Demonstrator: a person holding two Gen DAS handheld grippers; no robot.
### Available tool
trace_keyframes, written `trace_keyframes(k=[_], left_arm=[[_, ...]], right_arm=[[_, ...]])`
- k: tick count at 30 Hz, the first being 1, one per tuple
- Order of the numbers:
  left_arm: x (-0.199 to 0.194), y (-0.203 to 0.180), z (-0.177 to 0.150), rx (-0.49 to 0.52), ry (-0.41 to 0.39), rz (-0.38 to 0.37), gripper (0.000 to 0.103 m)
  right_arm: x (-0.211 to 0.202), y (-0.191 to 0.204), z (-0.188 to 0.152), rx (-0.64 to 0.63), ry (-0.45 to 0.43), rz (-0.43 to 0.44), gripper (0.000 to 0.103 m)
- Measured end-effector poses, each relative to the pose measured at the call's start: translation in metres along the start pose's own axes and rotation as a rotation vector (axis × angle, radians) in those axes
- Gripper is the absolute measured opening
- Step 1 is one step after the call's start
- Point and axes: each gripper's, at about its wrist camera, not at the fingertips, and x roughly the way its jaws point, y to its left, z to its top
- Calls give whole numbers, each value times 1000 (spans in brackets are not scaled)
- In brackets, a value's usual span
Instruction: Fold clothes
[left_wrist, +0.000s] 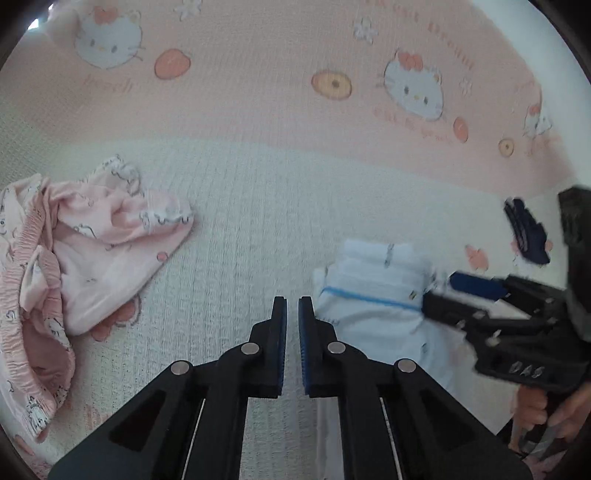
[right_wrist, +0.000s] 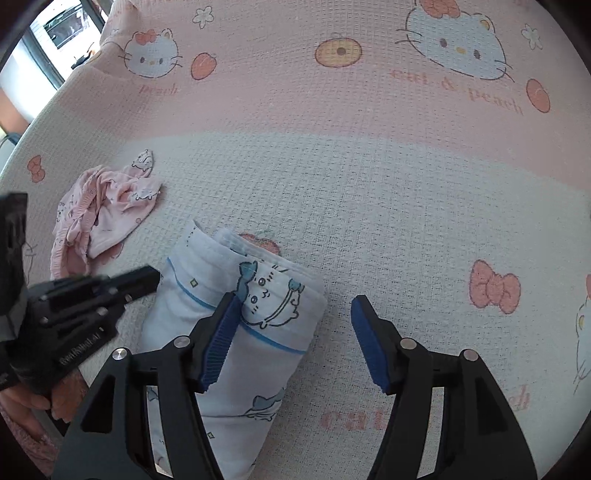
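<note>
Left hand-held gripper (left_wrist: 292, 306): jaws pressed together, only a thin slit between the blue ribbed pads, nothing in them. It points down at the waffle-textured bed cover (left_wrist: 258, 206), white near the grippers and pink with cartoon cat and peach prints farther back.

Right hand-held gripper (right_wrist: 291, 306): jaws spread wide, not pinching anything. Its left pad (right_wrist: 219, 343) hangs over the folded white garment with blue piping and blue cat drawings (right_wrist: 258, 295); whether it touches the fabric can't be told. The other pad is over bare cover.

The folded white garment lies flat on the white part of the cover, layered edges showing at its far end. In the left wrist view it sits just right of the left jaws (left_wrist: 373, 295), with the right gripper at its right side.

Crumpled pink printed garment with gathered elastic waistband (left_wrist: 74, 266) lies unfolded well to the left, apart from the white one.
</note>
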Motion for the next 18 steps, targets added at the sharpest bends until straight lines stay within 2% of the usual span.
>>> trace_keyframes(k=[3,5,7,10,11,12,14,15,17,18], left_arm=[[-3,-10,8,10,-20,-165,8],[8,-21,8,50,4,-151,8],[20,-28,10,64,24,-97,8],[22,-8,17,-6,30,-74,12],[20,0,19,-28,26,-62,19],[20,6,21,-44,21,-67,31],[22,21,21,-95,35,-142,47],[25,25,21,-119,53,-191,48],[26,23,20,-115,59,-238,48],[22,15,19,-77,37,-241,47]], right_arm=[[3,0,0,-8,22,38,62],[5,1,-1,-18,42,71,58],[5,11,-5,-94,81,61,56],[-6,18,-16,-166,70,10,53],[-13,15,-18,-145,53,15,53],[-20,11,-20,-117,35,21,53],[-33,0,-18,-46,-3,28,54],[-38,-4,-17,-26,-23,23,54],[-45,-7,-8,-10,-59,0,53],[-48,-8,-2,-8,-76,-15,54]])
